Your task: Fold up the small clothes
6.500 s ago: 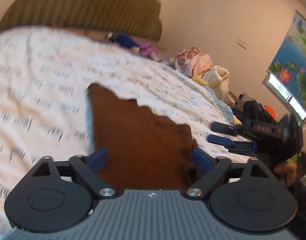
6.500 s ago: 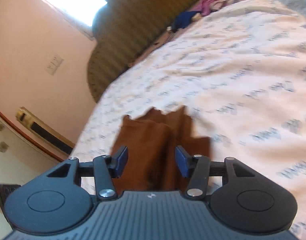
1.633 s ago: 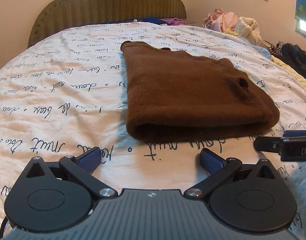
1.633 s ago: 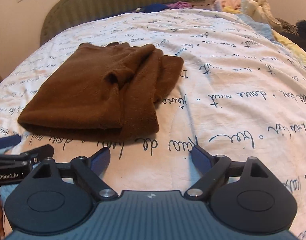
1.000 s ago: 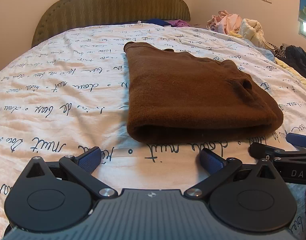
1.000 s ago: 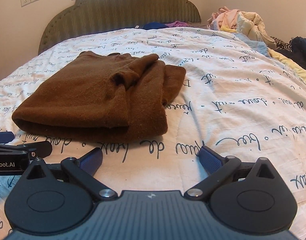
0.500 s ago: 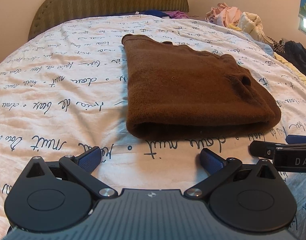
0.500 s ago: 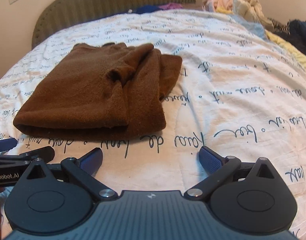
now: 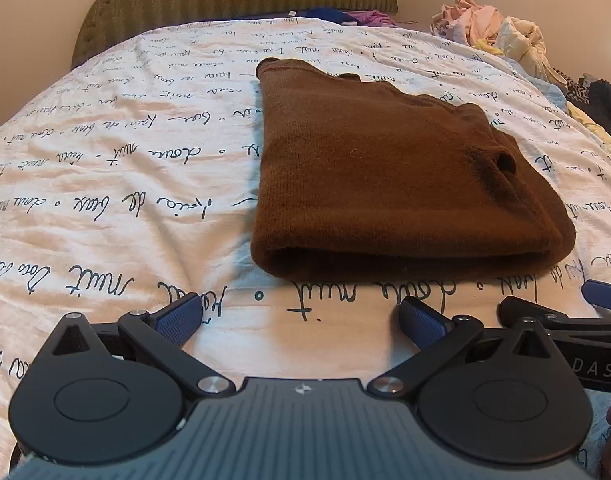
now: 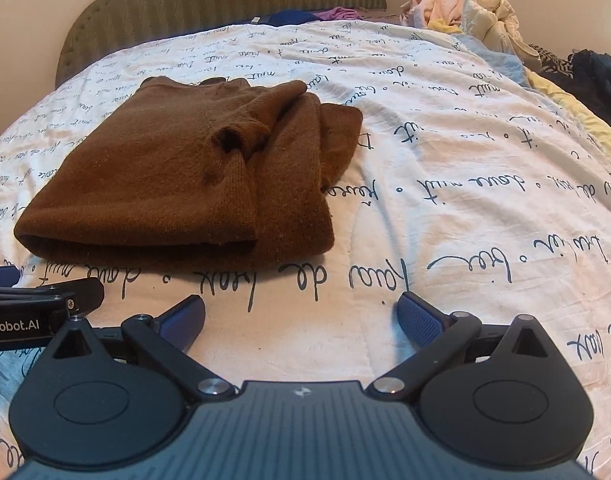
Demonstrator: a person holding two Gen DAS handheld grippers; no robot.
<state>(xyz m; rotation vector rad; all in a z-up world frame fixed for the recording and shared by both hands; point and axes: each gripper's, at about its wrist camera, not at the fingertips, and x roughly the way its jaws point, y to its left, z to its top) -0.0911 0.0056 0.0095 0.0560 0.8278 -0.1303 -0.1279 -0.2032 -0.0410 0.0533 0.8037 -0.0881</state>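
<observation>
Bed quilt (image 9: pixel 105 184) script-printed | brown sweater (image 9: pixel 385 184) folded | both hand-held grippers spread, empty

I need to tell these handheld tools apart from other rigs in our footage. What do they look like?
Both match. The left tool and right tool have a grey ribbed body, two round black discs, black linkage arms with silver pivot bolts, and blue textured fingertips. White lettering runs along the side, only partly readable. No cables or sleeves show.

Left gripper (image 9: pixel 301 318): black plastic linkage arms, blue textured finger pads (image 9: pixel 177 320), silver pivot screws, two round black discs, ribbed grey body with small white logo. Right gripper (image 10: pixel 301 318): identical build; white lettering on side.
</observation>
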